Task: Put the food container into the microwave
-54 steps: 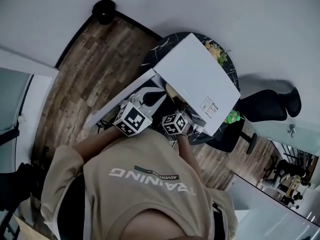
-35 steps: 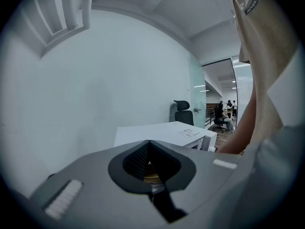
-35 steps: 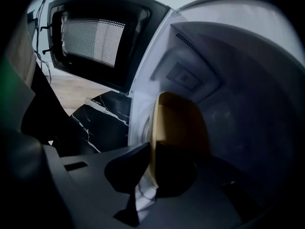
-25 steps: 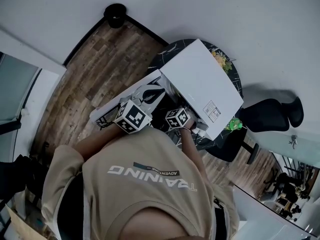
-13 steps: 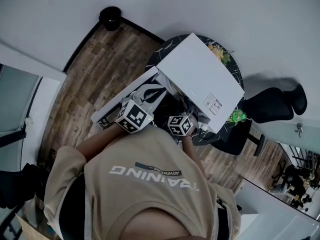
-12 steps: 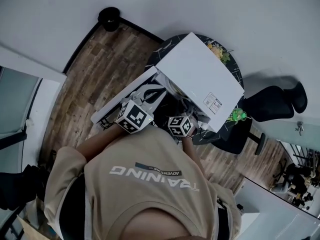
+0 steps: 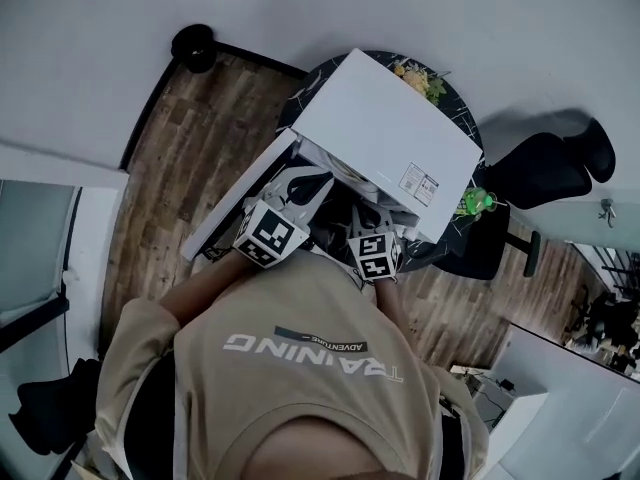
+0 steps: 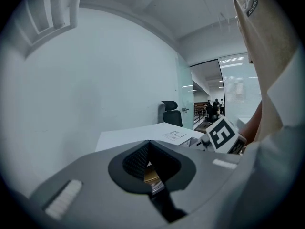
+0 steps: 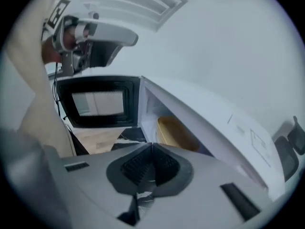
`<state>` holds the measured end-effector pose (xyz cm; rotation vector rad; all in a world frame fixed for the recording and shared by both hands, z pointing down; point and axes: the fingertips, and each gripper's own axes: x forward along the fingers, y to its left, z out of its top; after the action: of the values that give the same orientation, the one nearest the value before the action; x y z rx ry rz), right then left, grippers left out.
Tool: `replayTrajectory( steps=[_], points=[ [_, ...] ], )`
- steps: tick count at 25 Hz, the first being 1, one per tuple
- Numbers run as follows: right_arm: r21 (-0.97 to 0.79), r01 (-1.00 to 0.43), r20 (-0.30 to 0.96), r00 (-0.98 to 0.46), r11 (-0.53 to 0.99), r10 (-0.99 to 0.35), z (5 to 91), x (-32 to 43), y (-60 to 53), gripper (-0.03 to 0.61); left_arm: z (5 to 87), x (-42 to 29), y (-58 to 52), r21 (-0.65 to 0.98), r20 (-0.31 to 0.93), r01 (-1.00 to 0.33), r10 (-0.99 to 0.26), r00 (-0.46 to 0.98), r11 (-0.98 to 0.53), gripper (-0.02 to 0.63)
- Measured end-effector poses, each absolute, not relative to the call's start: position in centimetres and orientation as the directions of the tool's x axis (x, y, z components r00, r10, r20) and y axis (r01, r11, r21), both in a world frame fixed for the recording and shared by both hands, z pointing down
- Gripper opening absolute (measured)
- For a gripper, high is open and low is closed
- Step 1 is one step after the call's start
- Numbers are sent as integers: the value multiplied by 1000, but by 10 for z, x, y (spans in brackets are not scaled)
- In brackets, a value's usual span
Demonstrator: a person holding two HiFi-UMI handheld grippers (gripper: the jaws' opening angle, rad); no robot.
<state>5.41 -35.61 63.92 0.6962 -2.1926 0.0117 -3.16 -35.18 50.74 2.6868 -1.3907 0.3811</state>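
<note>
Container sits inside the microwave, on the cavity floor. It is ahead of the right gripper and a little to its right, past the tips and clear of them. That gripper's jaws are together with nothing between them.

It looks like a shallow tan tub, probably thin-walled and light, so I'd expect it to flex if squeezed hard and to slide easily on the smooth floor. If it needs a nudge, the near rim or short wall is the place to pinch, gently and level. What it holds cannot be seen.

The door stands wide open to the right gripper's left. The left gripper is raised beside that door, above and to the left of the right one. Its jaws are also closed and empty, and the container does not show in its view.

Judging by this, placing looks done and the door is still to shut.
</note>
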Motion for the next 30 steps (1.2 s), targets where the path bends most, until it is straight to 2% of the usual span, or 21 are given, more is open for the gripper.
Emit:
replayTrajectory(
  steps=[4, 9, 15, 18, 21, 26, 30],
  points=[
    [98, -595, 615, -594, 798, -518, 593, 51, -354, 11, 503, -31, -357, -24, 250, -798, -776, 578, -602, -9],
    [46, -658, 491, -640, 751, -591, 558, 46, -356, 11, 508, -35, -363, 7, 240, -776, -752, 613, -631, -9],
    [26, -763, 431, -575, 646, -696, 549, 55, -349, 11, 531, -22, -349, 22, 254, -708, -681, 687, -706, -9],
    [-87, -806, 367, -573, 586, -733, 545, 66, -339, 11, 538, -8, -337, 28, 269, -675, -645, 715, -737, -9],
    [-211, -806, 320, -591, 553, -740, 543, 79, -327, 11, 516, -2, -317, -24, 237, -677, -662, 711, -736, -9],
    [-190, -782, 258, -623, 594, -738, 527, 82, -316, 11, 496, -11, -297, -93, 215, -726, -726, 653, -681, -9],
    [-100, -761, 263, -641, 641, -721, 513, 90, -290, 11, 493, -2, -268, -67, 223, -763, -755, 617, -643, -9]
  ],
)
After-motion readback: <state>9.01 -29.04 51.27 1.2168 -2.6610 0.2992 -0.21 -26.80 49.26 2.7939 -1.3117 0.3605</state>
